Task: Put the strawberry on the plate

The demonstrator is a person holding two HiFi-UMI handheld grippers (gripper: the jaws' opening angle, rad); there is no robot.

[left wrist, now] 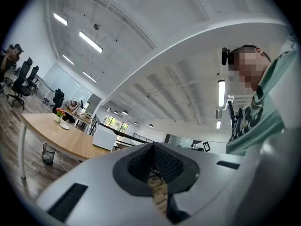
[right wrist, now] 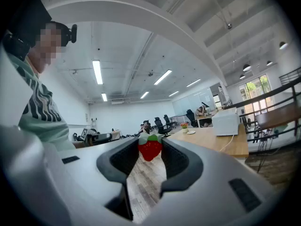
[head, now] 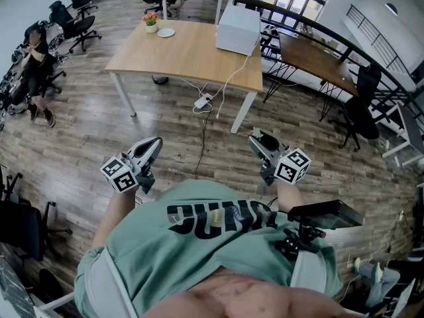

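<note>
"Open-plan office, plank floor underfoot, and the pale wooden surface well off on the far side. So where's the strawberry?"

"Strawberry is up in the right claw, pinched between the dark pads across its widest part. Its green cap is toward the top of that view. It's held near the person's chest, nowhere close to the plate."

"How will it handle, do you reckon?"

"Light and small, I'd judge, with a smooth skin. Whether it's soft fruit or a stiff model I can't tell. Either way a gentle squeeze across the shoulders seems right — anything harder could bruise it or squirt it out."

"And the other one?"

"Left claw has its tips pressed together on nothing, only floor showing behind them."

"Containers?"

"Small white plate sits near the far left end of that surface and looks bare. Just beside it, a touch farther left, a little pot holds flowers. A white box stands toward the right end — whether anything is in it I can't see — with a cable trailing down to the floor."
</note>
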